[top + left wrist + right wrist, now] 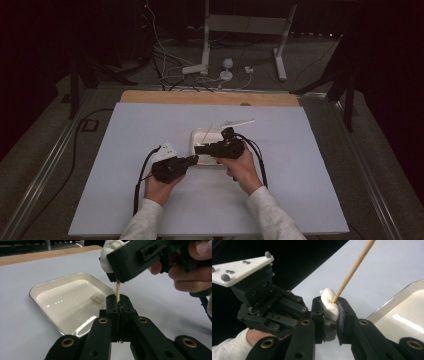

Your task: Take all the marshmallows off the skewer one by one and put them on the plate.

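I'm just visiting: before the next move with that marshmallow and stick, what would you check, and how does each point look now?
1. Left gripper shut on the wooden skewer: ok.
2. Right gripper shut on the marshmallow: ok, squashed between the pads.
3. Skewer entering the marshmallow: ok, it goes into the top.
4. Skewer tip through the far side: cannot tell.
5. Tray below to catch a drop: ok, another white piece lies in it.
6. Skewer straight, unbroken: ok as far as visible.
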Available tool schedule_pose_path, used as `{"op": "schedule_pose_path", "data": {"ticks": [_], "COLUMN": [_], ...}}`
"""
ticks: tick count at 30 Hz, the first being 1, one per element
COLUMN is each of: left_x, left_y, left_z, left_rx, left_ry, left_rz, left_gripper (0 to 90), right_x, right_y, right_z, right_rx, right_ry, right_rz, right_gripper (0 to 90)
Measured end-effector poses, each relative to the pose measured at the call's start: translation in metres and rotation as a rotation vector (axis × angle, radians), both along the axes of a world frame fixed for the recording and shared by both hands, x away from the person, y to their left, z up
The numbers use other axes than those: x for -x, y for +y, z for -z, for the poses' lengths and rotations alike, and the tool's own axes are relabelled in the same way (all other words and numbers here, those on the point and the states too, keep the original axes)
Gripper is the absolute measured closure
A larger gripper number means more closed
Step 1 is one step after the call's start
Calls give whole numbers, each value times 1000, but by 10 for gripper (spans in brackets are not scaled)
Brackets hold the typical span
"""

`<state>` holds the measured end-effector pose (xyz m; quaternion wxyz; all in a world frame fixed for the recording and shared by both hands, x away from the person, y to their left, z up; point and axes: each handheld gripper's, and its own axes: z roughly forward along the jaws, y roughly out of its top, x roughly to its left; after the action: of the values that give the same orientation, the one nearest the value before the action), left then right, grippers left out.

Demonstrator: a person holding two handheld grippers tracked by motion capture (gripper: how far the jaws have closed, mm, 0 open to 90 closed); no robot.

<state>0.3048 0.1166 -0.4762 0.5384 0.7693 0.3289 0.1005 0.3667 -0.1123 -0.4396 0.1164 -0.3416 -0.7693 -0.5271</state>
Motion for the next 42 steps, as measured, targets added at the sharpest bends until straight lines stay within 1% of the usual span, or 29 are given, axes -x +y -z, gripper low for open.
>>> {"op": "schedule_pose_path", "data": {"ticks": [2, 3, 4, 5, 6, 8, 9, 10, 11, 13, 14, 19, 22, 25, 29, 30, 35, 36, 37, 38, 39, 40, 41, 42], "left_x": [1, 1, 1, 1, 1, 1, 2, 2, 2, 2, 2, 2, 3, 3, 3, 3, 3, 3, 4, 4, 4, 4, 3, 2], "left_y": [0, 0, 0, 0, 0, -1, -2, -3, -3, -2, -1, 0, -1, 0, 0, 0, 1, 2, 2, 2, 2, 3, 5, 5], "left_z": [0, 0, 2, 2, 3, 2, 1, 2, 2, 1, 1, 3, 3, 3, 3, 3, 3, 3, 3, 4, 6, 8, 9, 8], "left_rx": [-12, -22, -59, -59, -54, -51, -60, -58, -55, -52, -59, -63, -75, -69, -79, -77, -86, -89, -96, -107, -122, -120, -110, -101], "left_ry": [-11, -13, -17, -17, -18, -24, -30, -31, -31, -34, -36, -36, -42, -48, -52, -51, -54, -58, -57, -56, -48, -41, -32, -33], "left_rz": [0, 2, 5, 5, 9, 15, 19, 21, 23, 22, 23, 27, 27, 30, 28, 30, 31, 28, 27, 26, 20, 14, 12, 8], "left_gripper": [900, 900, 900, 900, 900, 900, 900, 900, 900, 900, 900, 900, 900, 900, 900, 900, 900, 900, 900, 900, 900, 900, 900, 900], "right_x": [0, 0, -1, -2, -4, -5, -5, -4, -4, -5, -5, -8, -9, -11, -12, -14, -14, -15, -15, -15, -16, -16, -17, -16], "right_y": [-1, -3, -5, -10, -15, -18, -18, -19, -20, -21, -21, -25, -28, -33, -36, -38, -40, -43, -43, -45, -53, -53, -57, -59], "right_z": [-2, -3, -5, -7, -9, -12, -12, -15, -16, -18, -18, -24, -28, -33, -36, -37, -40, -42, -42, -44, -50, -50, -53, -56], "right_rx": [-4, -11, -25, -52, -65, -41, -41, -32, -30, -34, -34, -41, -47, -51, -52, -64, -70, -83, -83, -94, -129, -129, -132, -114], "right_ry": [-6, -9, -10, -11, 0, -20, -20, -32, -35, -34, -37, -44, -49, -59, -63, -59, -63, -67, -67, -72, -78, -78, -82, -86], "right_rz": [9, 23, 41, 61, 73, 70, 70, 67, 68, 75, 77, 98, 110, 120, 130, 137, 144, 154, 154, 167, 191, 191, 196, 195], "right_gripper": [798, 801, 803, 805, 805, 804, 804, 804, 804, 804, 804, 806, 806, 807, 806, 807, 807, 808, 808, 810, 810, 810, 810, 810]}}
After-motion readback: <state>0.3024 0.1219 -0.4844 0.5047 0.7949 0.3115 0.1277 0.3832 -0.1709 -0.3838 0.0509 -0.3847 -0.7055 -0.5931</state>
